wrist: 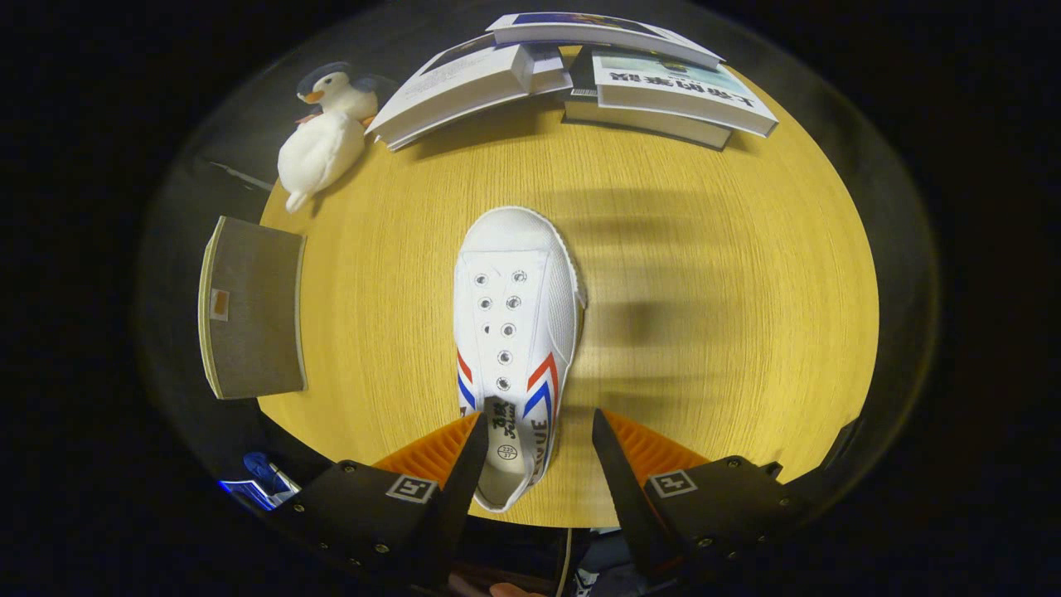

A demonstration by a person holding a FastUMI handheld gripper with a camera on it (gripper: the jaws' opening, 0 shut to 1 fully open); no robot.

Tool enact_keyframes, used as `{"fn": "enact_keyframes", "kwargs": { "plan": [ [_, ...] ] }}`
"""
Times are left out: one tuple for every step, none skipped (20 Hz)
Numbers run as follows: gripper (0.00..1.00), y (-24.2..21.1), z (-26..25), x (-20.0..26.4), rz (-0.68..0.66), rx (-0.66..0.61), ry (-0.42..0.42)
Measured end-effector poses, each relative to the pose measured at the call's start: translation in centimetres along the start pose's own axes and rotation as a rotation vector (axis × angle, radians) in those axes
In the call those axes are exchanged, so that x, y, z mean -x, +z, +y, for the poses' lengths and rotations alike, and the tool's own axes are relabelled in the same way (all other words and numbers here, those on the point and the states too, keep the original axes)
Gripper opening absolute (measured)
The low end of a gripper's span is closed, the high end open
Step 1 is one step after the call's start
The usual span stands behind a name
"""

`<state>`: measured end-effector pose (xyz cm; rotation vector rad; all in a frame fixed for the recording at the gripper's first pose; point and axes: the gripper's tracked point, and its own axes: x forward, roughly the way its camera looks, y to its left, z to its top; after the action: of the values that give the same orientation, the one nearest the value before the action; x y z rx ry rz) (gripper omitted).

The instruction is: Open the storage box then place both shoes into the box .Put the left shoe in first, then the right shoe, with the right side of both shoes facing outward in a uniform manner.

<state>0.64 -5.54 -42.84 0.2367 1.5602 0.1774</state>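
hand-held gripper (535, 464) is held open, fingers straddling the white shoe's (515, 332) heel, toe at twelve o'clock, presumably for gripping.

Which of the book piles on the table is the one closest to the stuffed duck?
The left-hand pile of books, lying splayed right beside the stuffed duck. The other pile sits farther along, beyond the white shoe, whose heel lies between the open gripper fingers.

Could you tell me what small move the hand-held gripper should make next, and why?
Probably ease down and close on the shoe's heel. The hand-held gripper is open, its fingers straddling the heel end without pressing it, and the shoe lies flat on the table.
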Motion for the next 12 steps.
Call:
{"fn": "enact_keyframes", "kwargs": {
  "plan": [
    [0.78, -0.1, -0.2, -0.4, 0.008, 0.011, -0.008],
    [0.78, -0.1, -0.4, -0.9, 0.014, 0.021, -0.022],
    [0.78, 0.0, -0.5, -1.3, 0.019, 0.034, -0.034],
    [0.78, 0.1, -0.6, -1.7, 0.022, 0.048, -0.044],
    [0.78, 0.3, -0.6, -2.0, 0.025, 0.057, -0.049],
    [0.78, 0.4, -0.4, -2.3, 0.024, 0.065, -0.048],
    [0.78, 0.6, -0.4, -2.6, 0.025, 0.080, -0.051],
    [0.73, 0.8, -0.5, -3.1, 0.023, 0.092, -0.054],
    [0.67, 0.8, -0.1, -3.4, 0.024, 0.084, -0.040],
    [0.44, 0.8, -0.1, -3.3, 0.033, 0.079, -0.048],
    [0.39, 0.8, -0.7, -2.8, 0.028, 0.080, -0.066],
    [0.21, 0.8, -0.8, -3.3, 0.022, 0.051, -0.077]
  ]
}}
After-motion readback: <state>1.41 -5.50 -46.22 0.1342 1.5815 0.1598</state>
